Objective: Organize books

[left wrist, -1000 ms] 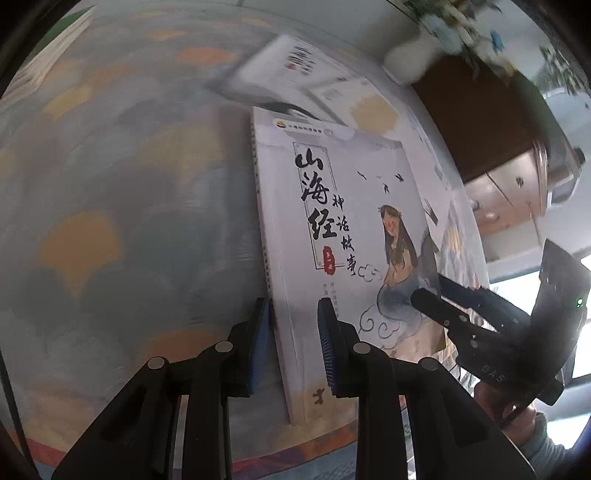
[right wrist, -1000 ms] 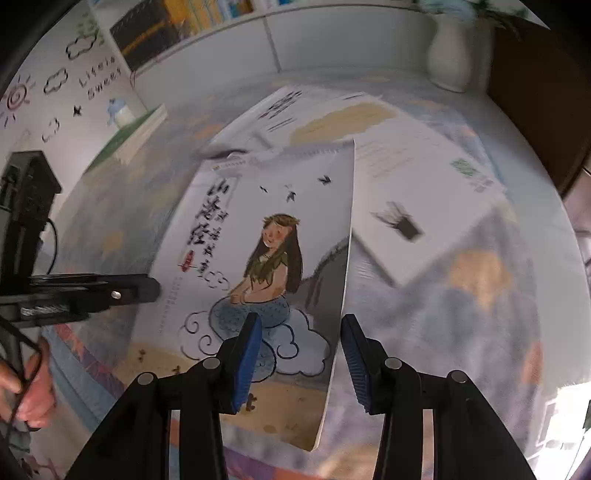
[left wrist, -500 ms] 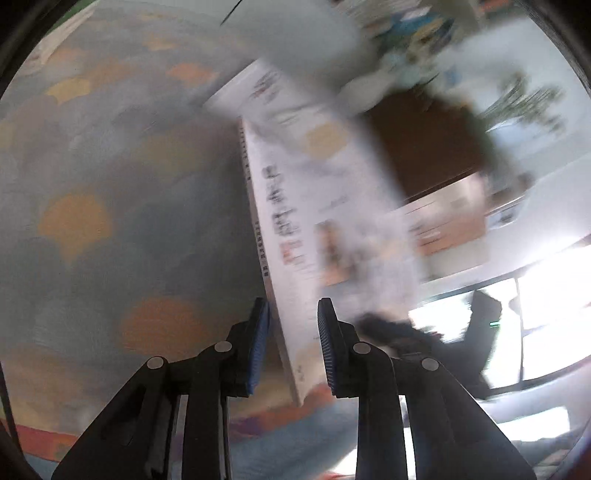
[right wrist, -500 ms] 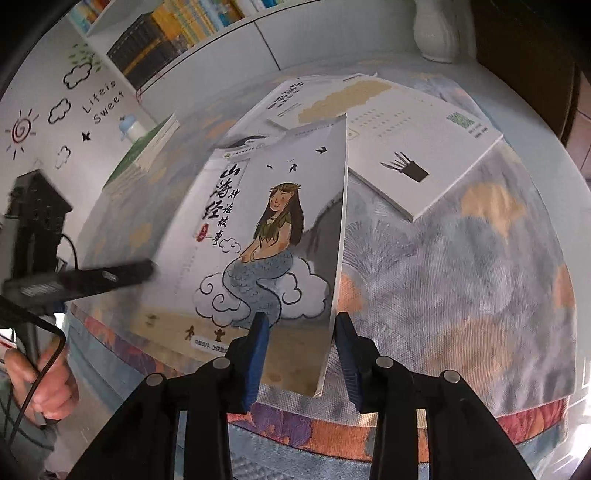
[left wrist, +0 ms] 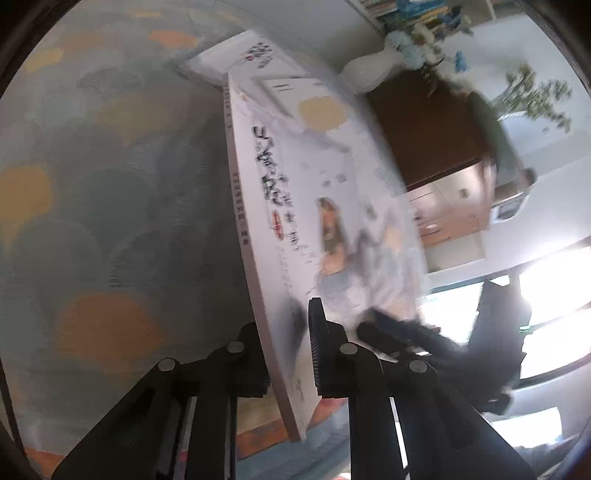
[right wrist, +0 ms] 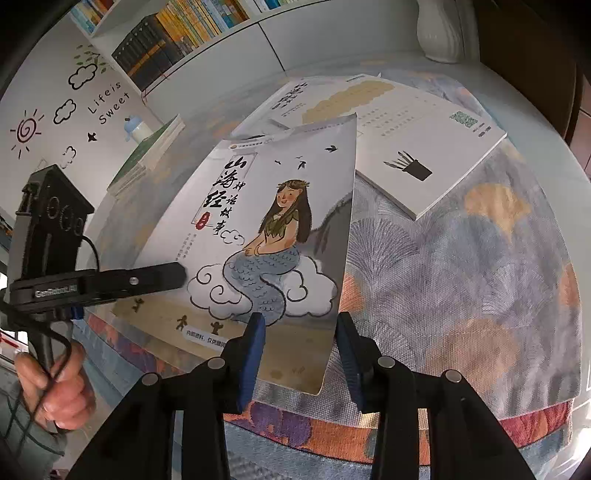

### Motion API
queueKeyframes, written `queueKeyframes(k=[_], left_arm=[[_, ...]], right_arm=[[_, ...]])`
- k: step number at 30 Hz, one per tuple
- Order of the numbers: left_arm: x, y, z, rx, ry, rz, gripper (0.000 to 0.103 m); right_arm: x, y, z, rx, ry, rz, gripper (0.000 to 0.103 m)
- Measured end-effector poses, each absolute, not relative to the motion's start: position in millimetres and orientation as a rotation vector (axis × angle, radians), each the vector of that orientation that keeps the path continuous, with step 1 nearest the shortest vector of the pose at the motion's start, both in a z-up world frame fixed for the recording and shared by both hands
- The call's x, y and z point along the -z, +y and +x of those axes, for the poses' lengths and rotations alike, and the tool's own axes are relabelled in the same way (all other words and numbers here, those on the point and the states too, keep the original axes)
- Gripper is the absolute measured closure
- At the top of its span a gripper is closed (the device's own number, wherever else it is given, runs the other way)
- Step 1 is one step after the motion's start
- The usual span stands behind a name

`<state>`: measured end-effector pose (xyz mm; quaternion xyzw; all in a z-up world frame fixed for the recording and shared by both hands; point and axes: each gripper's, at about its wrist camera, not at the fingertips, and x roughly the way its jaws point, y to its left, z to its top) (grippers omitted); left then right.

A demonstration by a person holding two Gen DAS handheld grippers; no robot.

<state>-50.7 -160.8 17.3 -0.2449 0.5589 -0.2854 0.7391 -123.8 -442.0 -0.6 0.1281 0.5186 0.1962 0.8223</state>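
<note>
The white mermaid-cover book is tilted up off the patterned tablecloth, spine side raised. My left gripper is shut on the book at its spine edge near the bottom, one finger on each face. In the right wrist view this left gripper reaches in from the left, held by a hand. My right gripper straddles the book's lower right corner with a wide gap, its pads not pressing. In the left view the right gripper is blurred.
A white book with a brush-pot drawing lies behind, overlapping another white book. A green stack of books sits at the far left, and a white vase at the back. A bookshelf lines the wall. The table edge runs just under my grippers.
My left gripper has closed on the book's spine edge. The book has tipped up from lying flat. The right fingers have narrowed a little around its corner.
</note>
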Motion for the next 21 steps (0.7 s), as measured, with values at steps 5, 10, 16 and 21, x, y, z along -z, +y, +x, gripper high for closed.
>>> queueKeyframes(k=[5, 10, 16, 21], left_arm=[[-32, -156, -42, 0.74, 1.195, -0.705, 0.091], [-24, -148, -36, 0.768, 1.215, -0.835, 0.091], [-21, -144, -37, 0.722, 1.22, -0.821, 0.091], [-30, -161, -39, 0.603, 1.275, -0.431, 0.091]], right_arm=[[8, -477, -115, -0.484, 1.157, 0.546, 0.052], [27, -497, -114, -0.558, 1.177, 0.815, 0.05], [45, -494, -109, -0.585, 1.136, 1.025, 0.063], [21, -484, -106, -0.567, 1.11, 0.826, 0.087]])
